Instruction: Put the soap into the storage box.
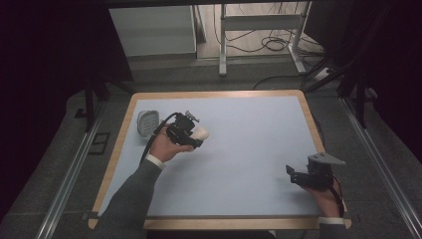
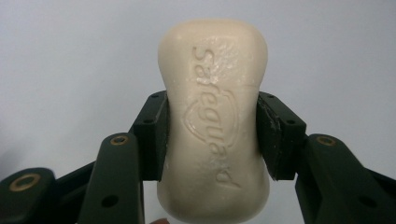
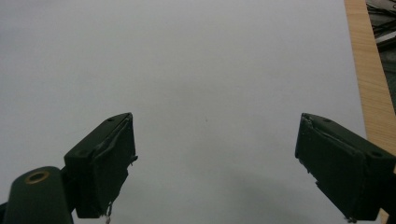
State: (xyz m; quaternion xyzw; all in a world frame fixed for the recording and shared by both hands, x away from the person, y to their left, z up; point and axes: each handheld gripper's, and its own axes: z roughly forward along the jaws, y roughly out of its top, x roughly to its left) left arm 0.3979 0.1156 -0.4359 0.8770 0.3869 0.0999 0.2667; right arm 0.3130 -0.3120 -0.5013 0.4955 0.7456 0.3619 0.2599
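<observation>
Sitting at the far left of the table (image 1: pixel 259 149): a small grey soap dish (image 1: pixel 147 123), ridged inside, lying just beside the left gripper and apart from it.

Next to the right, holding the left gripper (image 1: pixel 195 133) over the pale blue tabletop in the left hand (image 1: pixel 166 147), grey sleeve (image 1: pixel 130 204) coming in from the bottom edge. Pinching a cream bar of soap (image 2: pixel 214 119) between the two black jaws, pads (image 2: pixel 152 135) pressing on its narrow waist from both sides. Showing, in the left gripper view, the bar standing lengthwise along the jaws, embossed lettering facing the camera, rounded ends sticking out beyond the pads above and below. Poking out, in the high view, as a pale stub (image 1: pixel 200 133) at the gripper's tip, pointing toward the middle of the table.

Farther right, well apart, resting the right gripper (image 1: pixel 291 172) near the right front corner in the right hand (image 1: pixel 326 196), grey three-cornered plate (image 1: pixel 326 159) on top. Standing spread wide in the right gripper view (image 3: pixel 215 158), bare tabletop between the pads, wooden table edge (image 3: pixel 369 79) running along the right.
</observation>
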